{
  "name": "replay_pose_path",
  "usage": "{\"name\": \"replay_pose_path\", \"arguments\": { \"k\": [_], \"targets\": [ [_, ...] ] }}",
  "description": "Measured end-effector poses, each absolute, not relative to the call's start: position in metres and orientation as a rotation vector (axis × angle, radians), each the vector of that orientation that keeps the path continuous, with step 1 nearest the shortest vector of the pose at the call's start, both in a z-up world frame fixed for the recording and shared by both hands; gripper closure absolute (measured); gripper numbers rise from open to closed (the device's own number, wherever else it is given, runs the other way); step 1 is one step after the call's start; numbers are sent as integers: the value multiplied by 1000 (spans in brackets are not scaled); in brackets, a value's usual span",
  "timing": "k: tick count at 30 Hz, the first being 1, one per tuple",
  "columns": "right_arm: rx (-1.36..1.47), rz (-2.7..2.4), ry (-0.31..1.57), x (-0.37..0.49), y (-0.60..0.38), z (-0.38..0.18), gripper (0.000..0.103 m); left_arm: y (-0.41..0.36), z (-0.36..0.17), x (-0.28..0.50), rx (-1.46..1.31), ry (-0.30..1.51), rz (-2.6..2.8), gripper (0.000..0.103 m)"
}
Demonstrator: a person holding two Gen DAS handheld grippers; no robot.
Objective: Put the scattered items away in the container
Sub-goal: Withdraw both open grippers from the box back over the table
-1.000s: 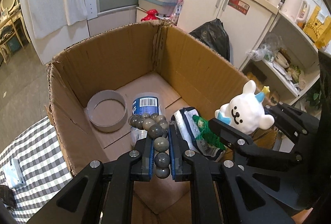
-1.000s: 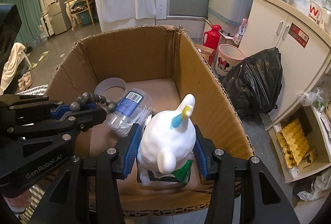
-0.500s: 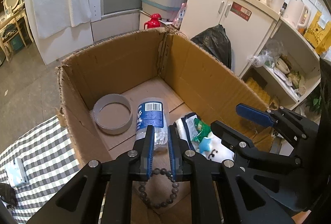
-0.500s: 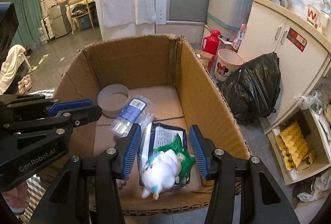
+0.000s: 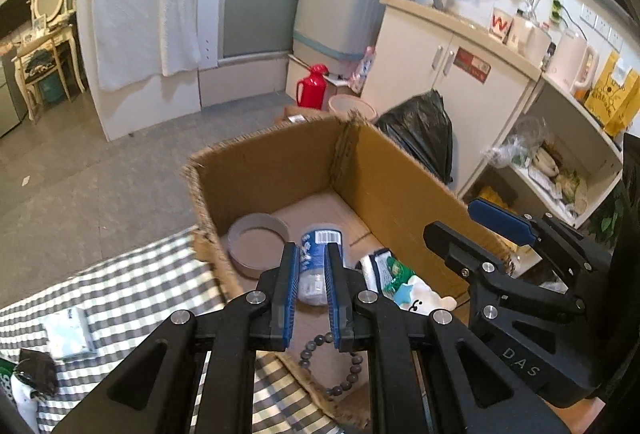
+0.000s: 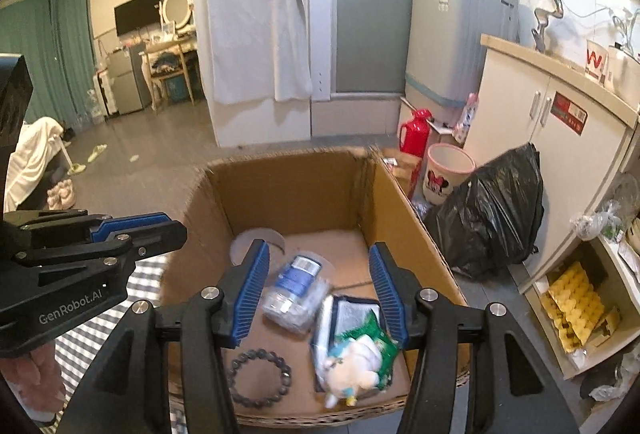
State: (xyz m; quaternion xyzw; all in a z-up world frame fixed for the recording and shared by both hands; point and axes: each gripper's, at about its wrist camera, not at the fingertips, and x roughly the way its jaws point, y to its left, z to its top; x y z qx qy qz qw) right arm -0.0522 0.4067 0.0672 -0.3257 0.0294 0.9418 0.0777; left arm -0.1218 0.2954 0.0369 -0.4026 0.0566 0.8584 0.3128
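Both sets of fingers are held released and empty above the cardboard box [image 6: 404, 218]; below them, a bead bracelet [image 6: 260, 378] and white plush toy [image 6: 352, 374] are seen lying inside.

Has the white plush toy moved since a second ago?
Yes. The white plush toy dropped from the right tongs onto the packets, near the cardboard box front wall.
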Motion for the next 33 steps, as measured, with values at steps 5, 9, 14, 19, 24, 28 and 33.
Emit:
{"name": "replay_pose_path", "arguments": {
  "k": [5,9,14,19,24,28,33],
  "targets": [
    [-927,2869,98,-50,390,83,48,275,50,-117,-1024,149,2321,89],
    [-907,2909,91,-49,375,93,42,253,63,-113,-989,128,2367,84],
    [-882,2959,89,-50,350,103,41,223,74,-107,-962,101,2416,80],
    [-874,3009,67,-51,324,107,36,190,81,-102,-933,86,2482,66],
    [-904,3042,33,-56,301,103,34,153,82,-102,-938,39,2536,60],
    [-936,3062,17,-58,282,98,30,122,79,-101,-952,-5,2580,56],
    [-979,3081,3,-66,258,88,28,91,69,-101,-993,-37,2606,51]
  ]
}}
